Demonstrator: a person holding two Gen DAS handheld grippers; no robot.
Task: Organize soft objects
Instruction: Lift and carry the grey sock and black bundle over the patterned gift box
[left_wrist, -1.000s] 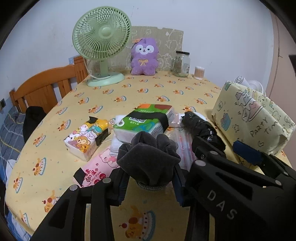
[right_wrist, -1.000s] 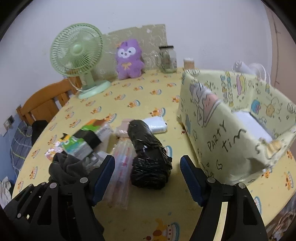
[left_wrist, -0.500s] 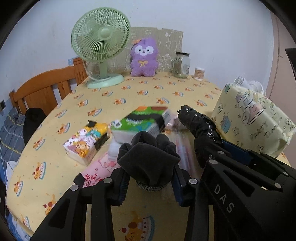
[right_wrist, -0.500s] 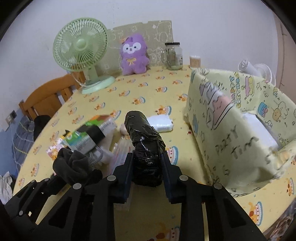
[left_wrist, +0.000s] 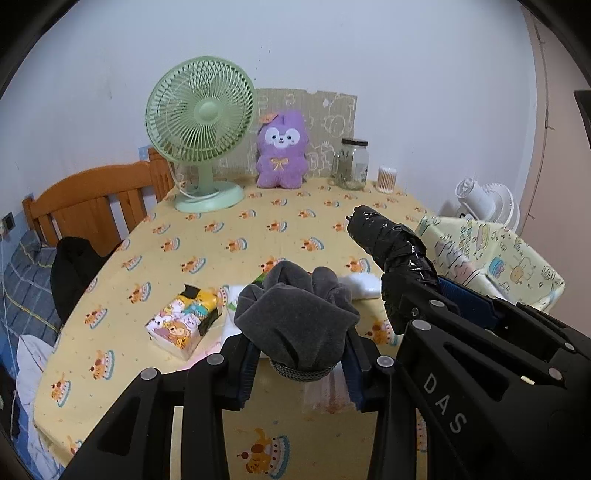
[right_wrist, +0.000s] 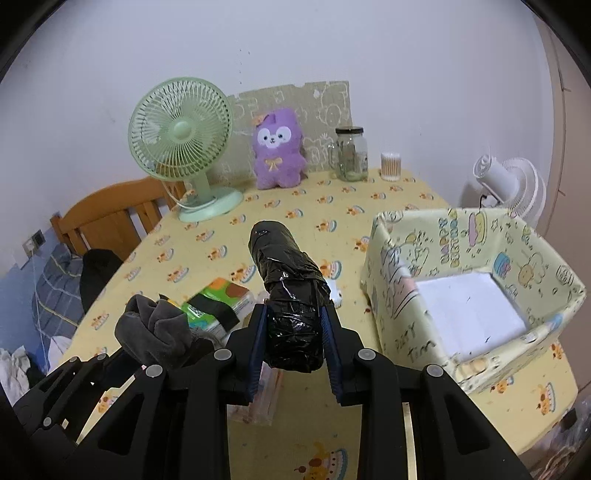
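Observation:
A bundle of grey cloth (left_wrist: 295, 317) sticks up between the fingers of my left gripper (left_wrist: 299, 365), which is shut on it and holds it above the yellow tablecloth (left_wrist: 258, 229). My right gripper (right_wrist: 293, 350) is shut on a roll wrapped in black plastic (right_wrist: 288, 295), also off the table, its far end pointing up and away. The black roll (left_wrist: 391, 247) shows to the right of the grey cloth in the left wrist view. The grey cloth (right_wrist: 155, 332) sits low on the left in the right wrist view. A yellow patterned fabric box (right_wrist: 406, 258) stands open at the right with a white pack (right_wrist: 472, 310) inside.
On the table lie a cartoon tissue pack (left_wrist: 184, 321), a green tissue pack (right_wrist: 218, 306), a small white pack (left_wrist: 360, 286) and a clear packet (right_wrist: 266, 391). At the back stand a green fan (left_wrist: 201, 122), a purple plush (left_wrist: 282, 147), a glass jar (left_wrist: 352, 162) and a swab pot (left_wrist: 386, 179). A wooden chair (left_wrist: 92, 199) is at the left.
My right gripper closed on the black roll and lifted it off the table. Both grippers have risen with what they hold, so the table items sit lower in view.

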